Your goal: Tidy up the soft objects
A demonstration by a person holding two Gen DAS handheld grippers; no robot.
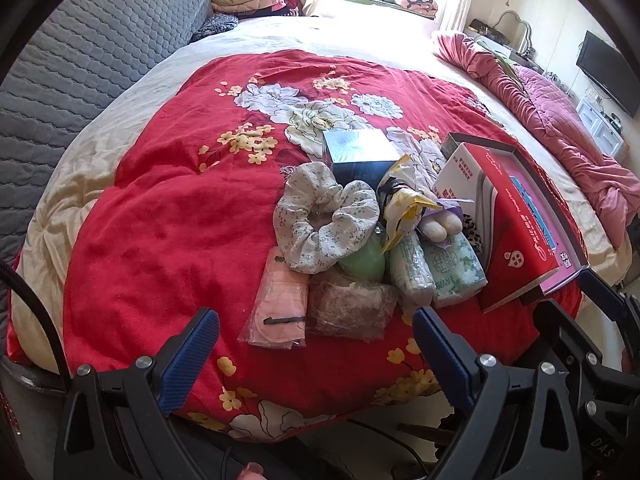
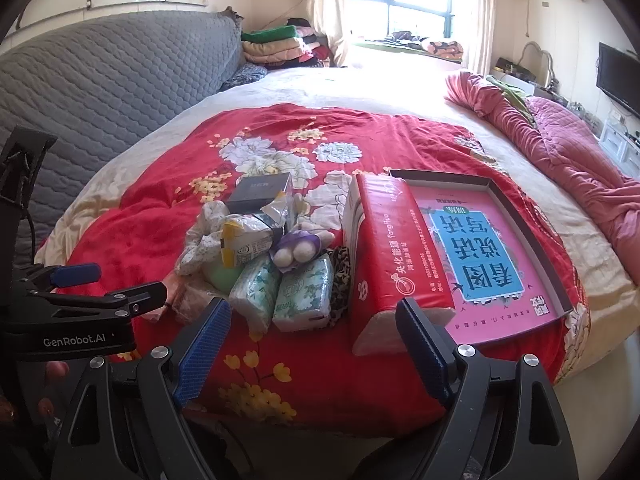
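Both grippers, left (image 1: 316, 354) and right (image 2: 314, 340), hang wide open and empty over the red quilt's (image 1: 168, 216) near edge; toward its right edge lie the shallow box (image 2: 516, 204), red tissue pack (image 2: 384, 256), floral cloth (image 1: 324, 220), green tissue packets (image 2: 304, 292)

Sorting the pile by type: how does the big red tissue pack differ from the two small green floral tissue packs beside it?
The red tissue pack is far larger and longer than the two green floral tissue packs. It is solid red with white print, while they are pale green and white with a leafy pattern. It leans against the open pink-lined box, while they lie in the pile. All are soft plastic-wrapped tissue packs on the red floral quilt.
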